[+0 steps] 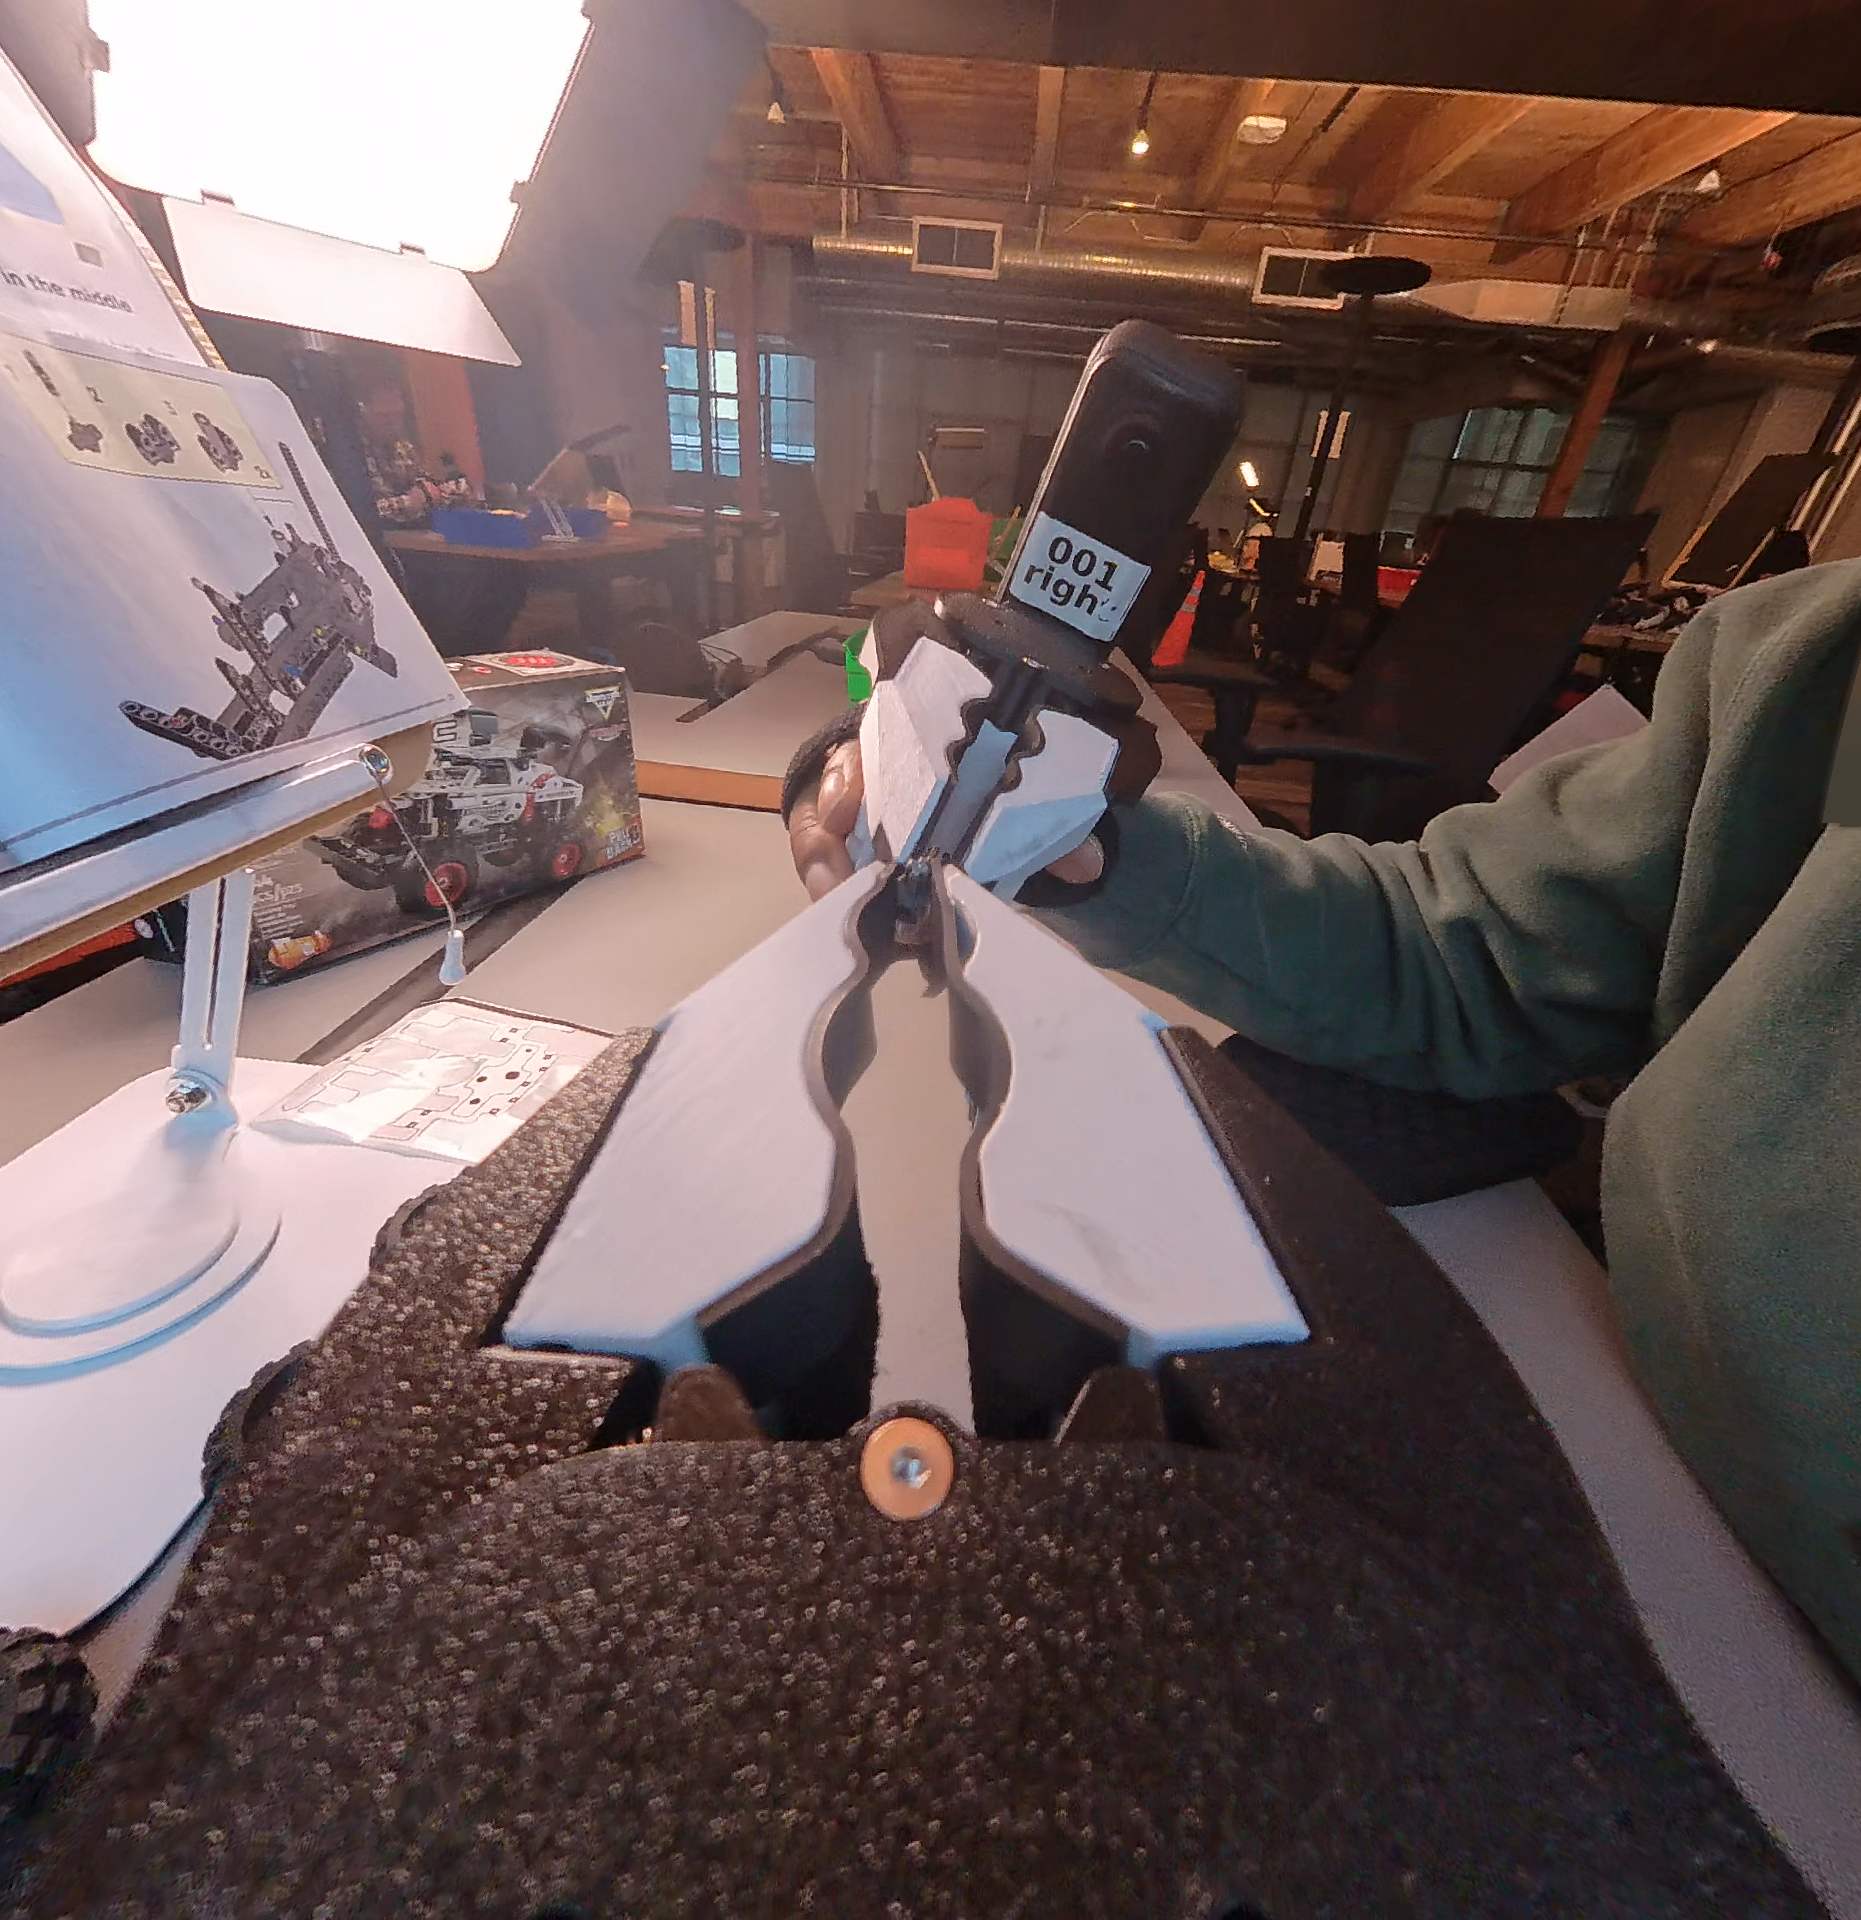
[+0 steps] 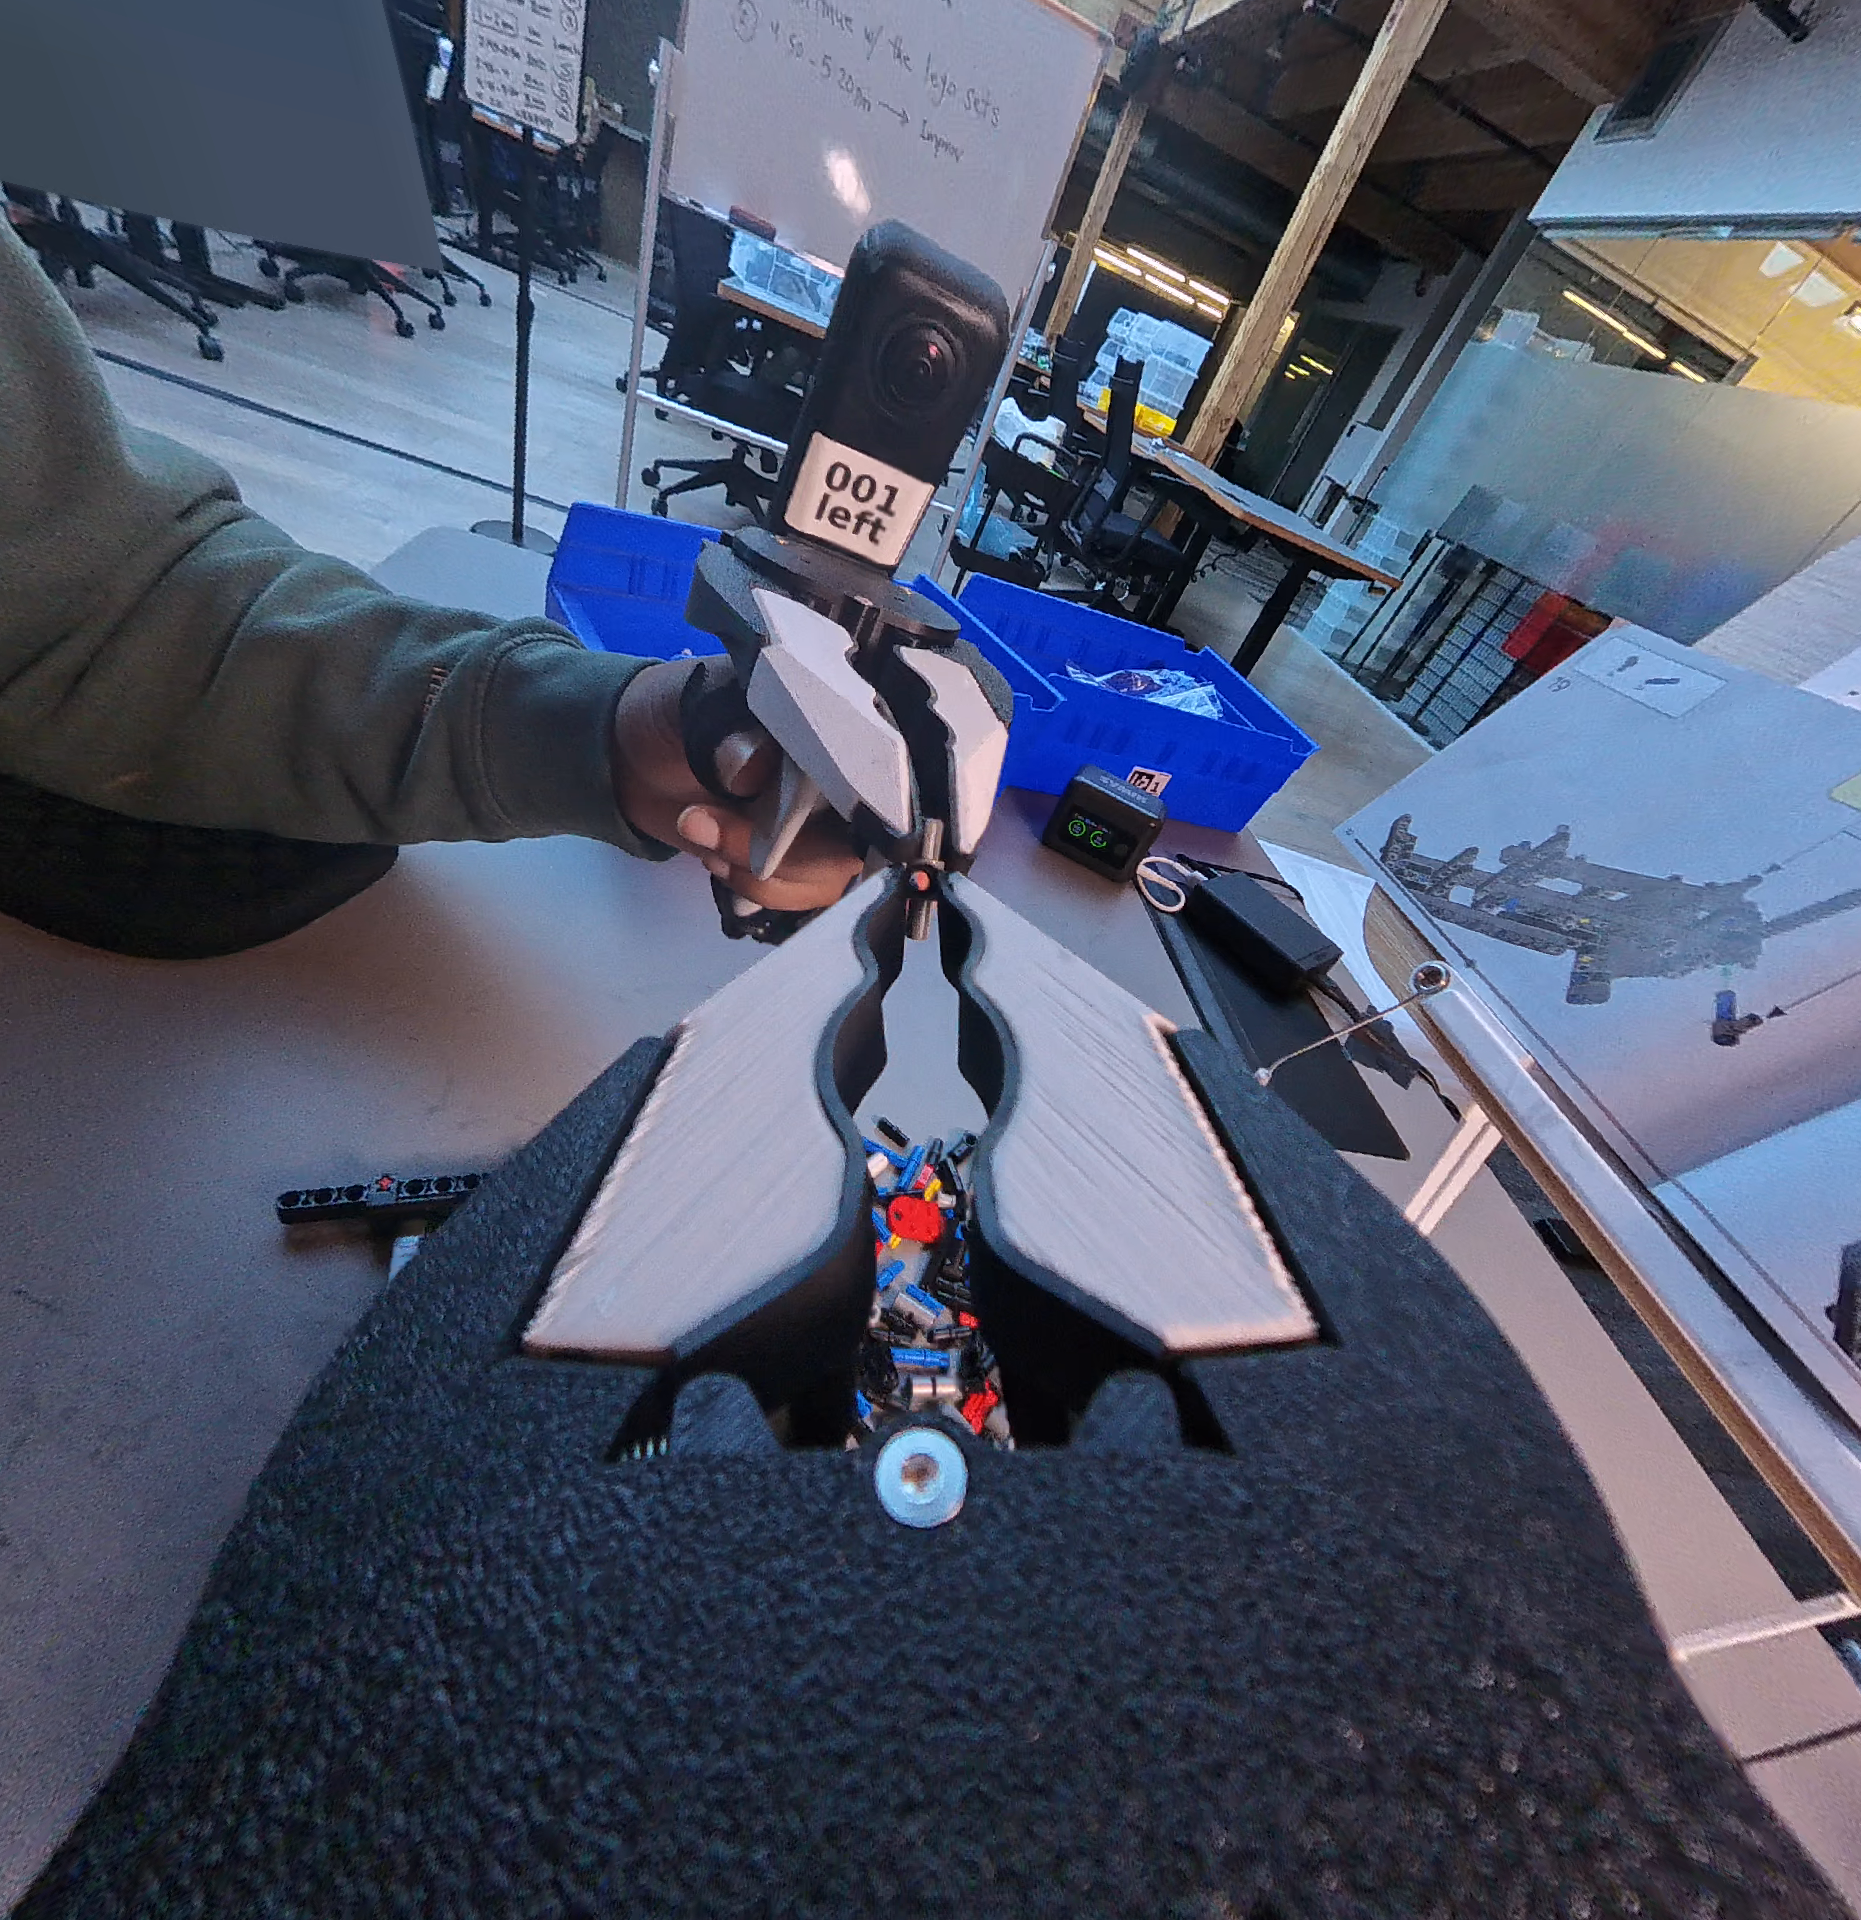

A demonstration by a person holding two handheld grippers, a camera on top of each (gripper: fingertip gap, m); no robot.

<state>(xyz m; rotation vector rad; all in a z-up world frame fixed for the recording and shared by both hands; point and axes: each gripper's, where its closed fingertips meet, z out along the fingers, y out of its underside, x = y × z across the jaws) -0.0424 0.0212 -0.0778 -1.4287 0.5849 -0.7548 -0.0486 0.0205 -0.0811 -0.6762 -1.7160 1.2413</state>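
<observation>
Spanning a workshop room with wooden ceiling beams, the grey table carried everything. Above it the left gripper and right gripper met tip to tip, both clenched on one small dark pin assembly. Beyond that pin stood two blue bins — clear bags lay in the nearer one. Under the right gripper lay a heap of small loose parts; left of the heap rested a black beam.

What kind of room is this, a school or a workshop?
Probably a shared workshop or maker-style office. There are exposed wooden ceiling beams, a whiteboard, rolling office chairs, and blue parts bins on the table near building-set instructions.
</observation>
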